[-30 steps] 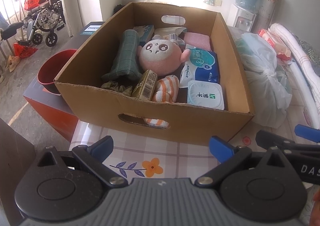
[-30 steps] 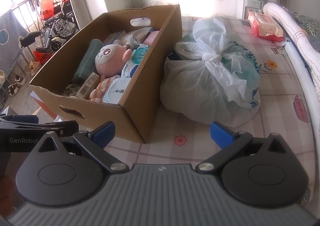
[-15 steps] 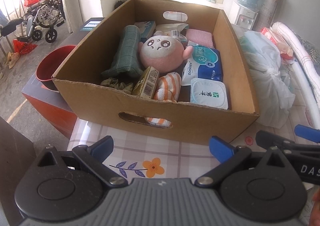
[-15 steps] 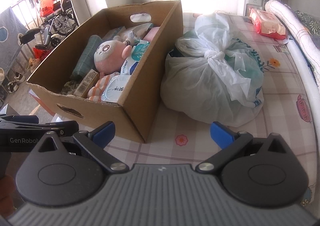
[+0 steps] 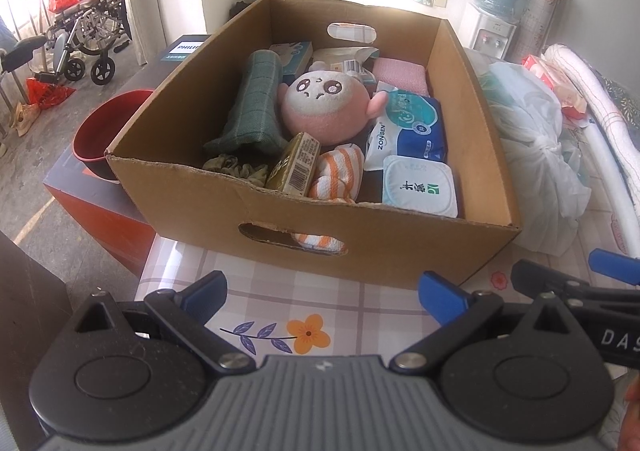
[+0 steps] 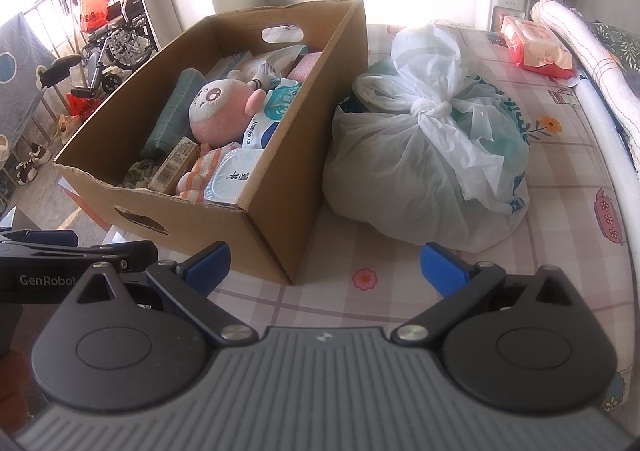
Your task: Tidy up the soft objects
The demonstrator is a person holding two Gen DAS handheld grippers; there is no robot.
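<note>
I am holding both my left jaws (image 5: 322, 291) and right jaws (image 6: 324, 264) spread open and empty before the brown cardboard box (image 5: 400, 247) on the checked surface (image 5: 320, 303). Reaching for the pink round plush toy (image 5: 324, 111) inside it, I risk snagging the box's near wall or dragging the neighbouring blue wipes pack (image 5: 408, 131) along.

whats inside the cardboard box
The cardboard box holds a pink plush, green rolled cloth, striped cloth, wipes packs and a small yellow carton. Whatever lies beneath them is covered.
</note>
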